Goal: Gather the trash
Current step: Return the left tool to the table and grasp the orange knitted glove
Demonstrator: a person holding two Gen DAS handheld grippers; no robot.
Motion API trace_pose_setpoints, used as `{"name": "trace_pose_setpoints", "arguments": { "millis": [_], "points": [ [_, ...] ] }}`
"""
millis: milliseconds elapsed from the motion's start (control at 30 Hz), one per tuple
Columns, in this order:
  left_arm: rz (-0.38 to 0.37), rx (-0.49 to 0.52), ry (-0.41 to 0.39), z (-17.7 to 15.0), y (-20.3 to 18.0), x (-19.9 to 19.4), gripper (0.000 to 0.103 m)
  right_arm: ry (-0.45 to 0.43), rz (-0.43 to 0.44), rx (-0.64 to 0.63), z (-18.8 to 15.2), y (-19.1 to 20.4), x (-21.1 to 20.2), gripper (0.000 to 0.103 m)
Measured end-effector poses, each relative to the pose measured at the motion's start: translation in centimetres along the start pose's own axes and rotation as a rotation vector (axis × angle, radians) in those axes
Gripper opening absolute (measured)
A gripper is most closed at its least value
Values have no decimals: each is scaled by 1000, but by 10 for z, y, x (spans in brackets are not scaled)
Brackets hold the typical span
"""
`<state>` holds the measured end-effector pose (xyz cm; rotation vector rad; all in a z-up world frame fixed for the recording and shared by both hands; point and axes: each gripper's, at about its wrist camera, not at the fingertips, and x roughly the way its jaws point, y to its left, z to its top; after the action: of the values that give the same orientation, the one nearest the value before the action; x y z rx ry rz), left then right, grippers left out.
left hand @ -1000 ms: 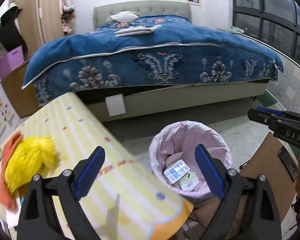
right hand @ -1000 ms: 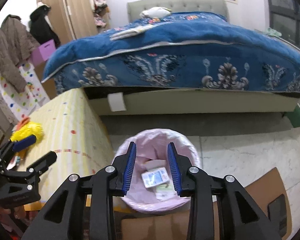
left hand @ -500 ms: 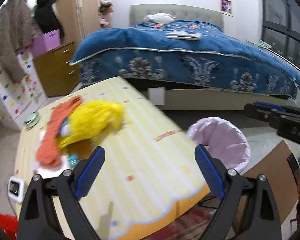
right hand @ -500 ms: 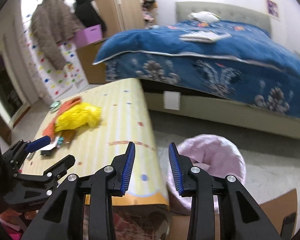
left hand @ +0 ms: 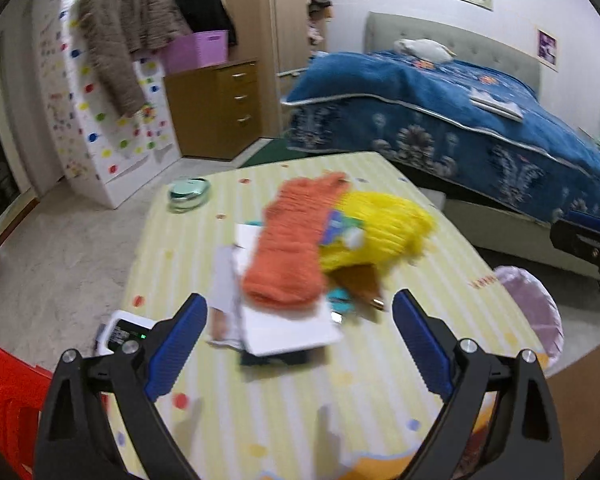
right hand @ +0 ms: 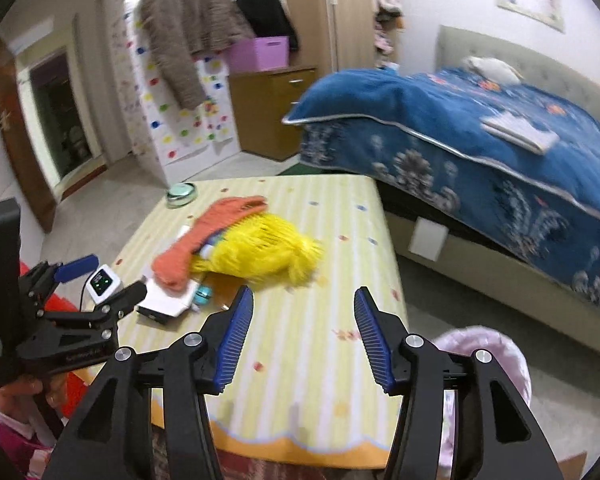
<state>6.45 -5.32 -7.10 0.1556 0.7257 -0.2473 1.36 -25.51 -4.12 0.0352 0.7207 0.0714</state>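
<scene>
1. Left gripper (left hand: 300,332): blue-padded fingers spread wide apart, holding nothing, poised above the near part of the surface (left hand: 372,392), aimed at the clutter pile.
2. Right gripper (right hand: 303,338): fingers parted with a clear gap, nothing between them, above the near edge of the surface, just to the pile's right.
3. Landmark: yellow-striped surface with coloured dots and a scalloped orange hem at its near edge.
4. On the surface, toward its middle: orange knitted cloth (left hand: 296,248) draped over white papers (left hand: 288,330) and touching a fluffy yellow item (left hand: 380,232) on its right side.
5. Under the near edge of the orange knitted cloth: white papers stacked flat, with a dark flat thing beneath; details blurred.
6. Tucked against the pile's near side: small teal object (right hand: 203,295) and a brown piece (left hand: 360,280); kind cannot be told.
7. At the surface's near-left corner: small white device (right hand: 103,283) with a lit green display, cable attached.
8. At the surface's far-left corner: round glass dish (left hand: 189,192).
9. Beside the surface's right edge, on the floor: trash bin (left hand: 534,314) lined with a pale pink bag, mouth open; contents hidden from both views.
10. Beyond the surface's far-right side: bed (right hand: 480,140) with a blue patterned cover.
11. Left of the surface, low: red plastic chair (left hand: 4,392).
</scene>
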Motion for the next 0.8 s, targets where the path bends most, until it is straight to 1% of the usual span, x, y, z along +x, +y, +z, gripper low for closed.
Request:
{"name": "trace_pose_setpoints", "arguments": {
  "millis": [100, 200, 300, 333, 367, 467, 533, 633, 700, 800],
  "points": [
    [21, -12, -4, 10, 16, 7, 91, 3, 6, -35, 13, 13, 12, 54],
    [27, -11, -2, 18, 25, 18, 91, 6, 8, -44, 25, 21, 24, 54],
    [7, -20, 15, 23, 29, 30, 91, -4, 11, -39, 30, 25, 30, 53],
    [0, -23, 20, 24, 29, 35, 91, -7, 10, -38, 31, 26, 32, 52],
    [-16, -24, 29, 27, 29, 42, 91, -6, 13, -37, 31, 27, 34, 47],
    [-34, -14, 46, 29, 25, 56, 91, 14, 6, -37, 30, 28, 44, 43],
    [-33, 1, 59, 30, 22, 66, 91, 26, -1, -37, 29, 27, 48, 43],
    [-51, 18, 79, 32, 18, 83, 90, 34, -6, -29, 28, 25, 52, 43],
    [-82, 4, 91, 35, 21, 91, 88, 39, -8, -26, 28, 23, 53, 43],
    [-106, -2, 125, 40, 23, 103, 82, 50, -8, -28, 26, 22, 55, 43]
  ]
}}
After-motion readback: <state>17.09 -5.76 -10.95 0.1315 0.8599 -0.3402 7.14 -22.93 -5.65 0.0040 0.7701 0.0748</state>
